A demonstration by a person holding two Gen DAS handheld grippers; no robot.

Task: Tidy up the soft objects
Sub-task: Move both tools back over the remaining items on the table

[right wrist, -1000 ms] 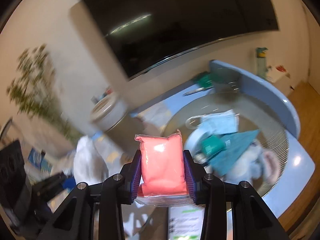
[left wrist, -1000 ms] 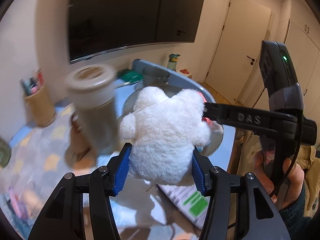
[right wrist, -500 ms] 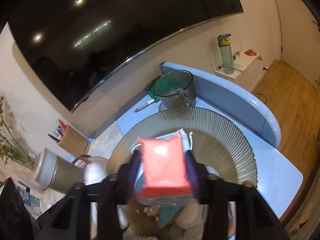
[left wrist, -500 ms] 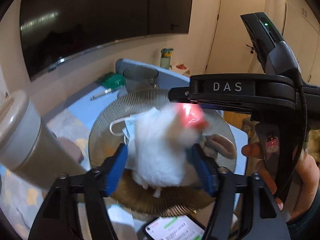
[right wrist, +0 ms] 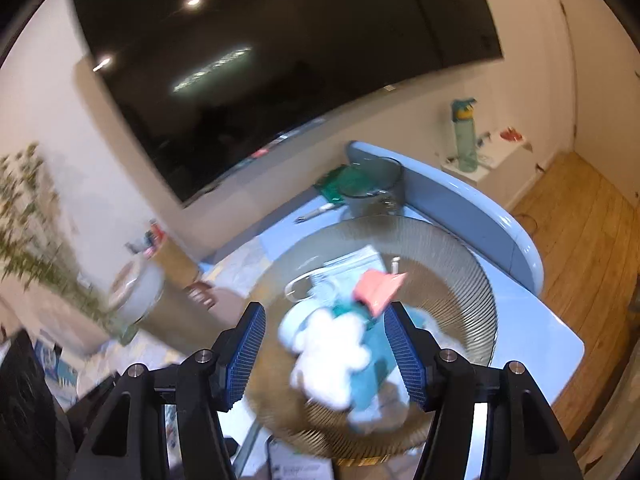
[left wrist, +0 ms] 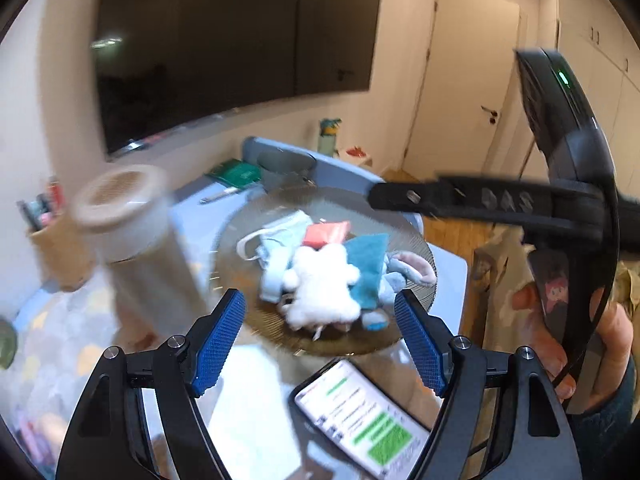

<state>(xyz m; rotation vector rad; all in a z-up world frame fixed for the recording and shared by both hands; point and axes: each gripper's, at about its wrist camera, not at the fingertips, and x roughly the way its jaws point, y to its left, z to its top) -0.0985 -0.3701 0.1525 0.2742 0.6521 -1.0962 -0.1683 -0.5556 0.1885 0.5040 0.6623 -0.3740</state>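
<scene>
A ribbed glass dish on the blue table holds a pile of soft things. On the pile lies a white plush toy, beside a pink pack, a teal cloth, a pale blue face mask and a grey-pink plush. My left gripper hovers near the dish's front; its jaws are opening, with nothing between them. My right gripper stands open above the pile, gripping nothing. In the left wrist view its black body reaches in from the right.
A beige canister stands left of the dish. A lit phone lies at the near edge. Behind the dish are a grey pot, a green book and a pen. A pen cup is far left.
Both grippers have let go. The white plush and the pink pack dropped from the jaws onto the pile in the dish, and both grippers have drawn back from it.
</scene>
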